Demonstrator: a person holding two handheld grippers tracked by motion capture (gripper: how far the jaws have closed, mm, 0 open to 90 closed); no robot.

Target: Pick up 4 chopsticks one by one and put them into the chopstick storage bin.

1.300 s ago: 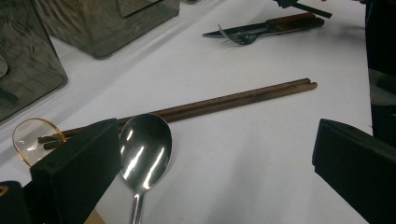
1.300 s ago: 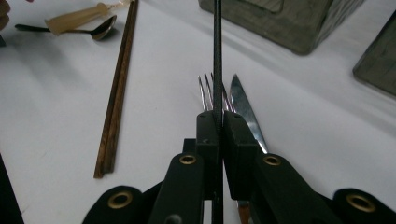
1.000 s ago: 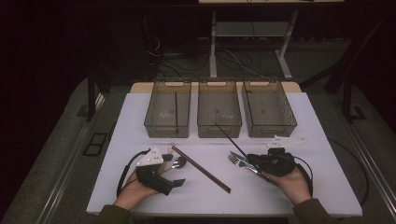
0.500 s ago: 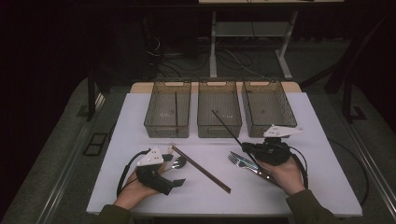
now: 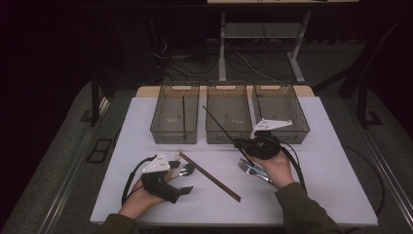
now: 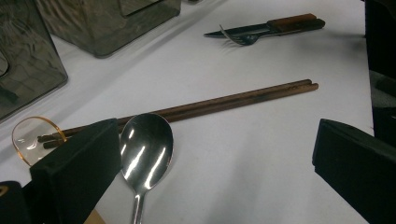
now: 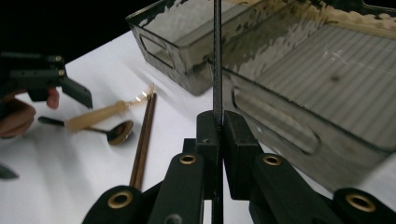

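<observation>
Right tongs (image 7: pixel 216 128) pinch a thin black stick (image 5: pixel 221 127), perhaps a chopstick, above the bench (image 5: pixel 336 180); left tongs (image 6: pixel 210 163) are spread.

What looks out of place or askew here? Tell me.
Little is amiss. The brown chopsticks lie slanted across the table, and the fork and knife lie loose beside the right hand. The right tool holds a thin black stick angled over the middle bin.

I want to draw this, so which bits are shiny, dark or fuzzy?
Left gripper view: the spoon glints with white glare, and the near jaws are soft. Right gripper view: the black stick is sharp, and the hand behind is blurry. High view: the table is bright, and the room around is dark.
</observation>
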